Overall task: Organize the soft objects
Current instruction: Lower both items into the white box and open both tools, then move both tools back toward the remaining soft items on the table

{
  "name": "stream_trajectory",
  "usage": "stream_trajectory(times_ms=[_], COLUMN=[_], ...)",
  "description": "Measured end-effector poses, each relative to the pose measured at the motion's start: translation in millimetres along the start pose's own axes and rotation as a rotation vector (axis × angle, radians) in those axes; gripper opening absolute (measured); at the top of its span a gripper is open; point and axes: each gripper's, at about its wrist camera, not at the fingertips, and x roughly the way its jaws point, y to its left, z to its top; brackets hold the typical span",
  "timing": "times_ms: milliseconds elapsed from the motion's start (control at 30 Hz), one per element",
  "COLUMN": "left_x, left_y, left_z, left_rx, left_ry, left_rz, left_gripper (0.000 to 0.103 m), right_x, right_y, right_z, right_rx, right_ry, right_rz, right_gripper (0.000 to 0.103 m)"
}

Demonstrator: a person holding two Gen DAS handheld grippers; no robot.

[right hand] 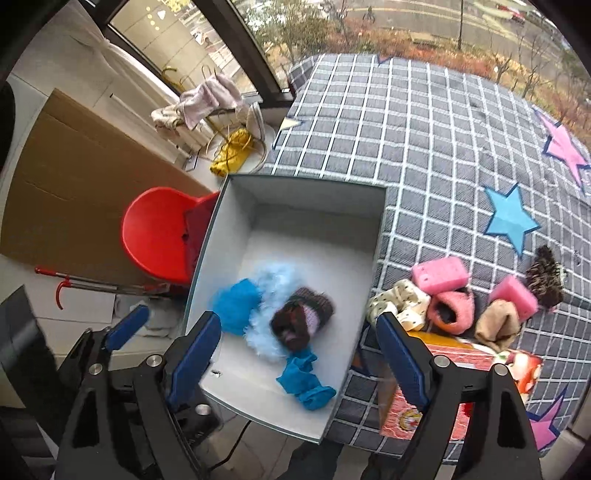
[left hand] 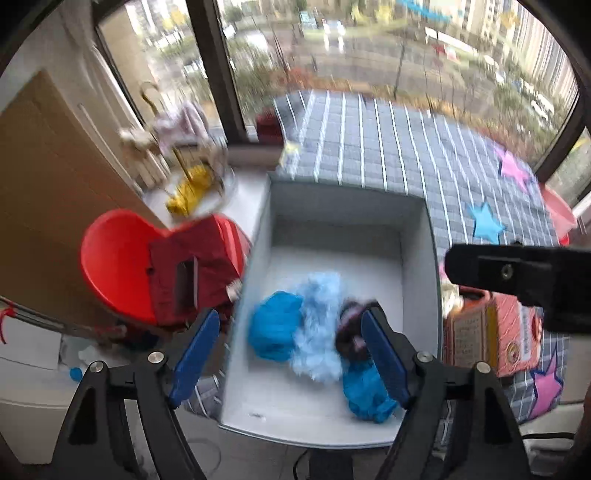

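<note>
A: Just ahead of both grippers, low in each view, sits the white box (right hand: 373,236), at the near edge of the checked bed (right hand: 424,147). Why is it there?

B: I'd guess so soft things can be dropped in from the pile beside it. Already inside lie a blue cloth (right hand: 234,304), a pale fluffy piece (right hand: 273,284), a dark brown knitted item (right hand: 303,321) and another blue sock-like piece (right hand: 304,382).

A: And the grippers?

B: The left gripper (left hand: 291,354) and the right gripper (right hand: 299,358) both hover above the box with jaws spread wide, holding nothing.

A: What remains?

B: Right of the box, on the bed: a spotted cream cloth (right hand: 400,301), pink sponges (right hand: 439,271), a pink slipper (right hand: 452,312), a tan piece (right hand: 496,325) and a dark speckled thing (right hand: 545,282), heaped close together behind a red printed carton (right hand: 417,417).

A: Farther off?

B: A red chair (right hand: 155,232) left of the box, then the window (right hand: 369,22).
</note>
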Motion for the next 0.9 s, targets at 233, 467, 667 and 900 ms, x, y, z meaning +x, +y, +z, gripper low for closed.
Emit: stream_trajectory(times_ms=[233,467,667,900], left_x=[-98,-103,-96,-102], left_y=[23,22,3,-11], left_z=[-3,-1,-7,-12], left_rx=[-0.137,-0.119,-0.046,-0.026], left_ry=[-0.363,-0.295,-0.196,-0.159], left_rz=[0.011,-0.212,-0.259,-0.234], left_gripper=[0.103,0.103,0.103,0.103], right_x=[-52,-93,-103,-112], right_y=[0,8,1,-33], right_z=[-7,-22,-39,-53], right_rx=[-0.009,-0.057,-0.038,0.048], right_ry=[-0.139,-0.248,-0.256,-0.259], right_rz=[-0.005,0.028,0.020,-0.003], right_gripper=[0.087,0.103,0.103,0.103])
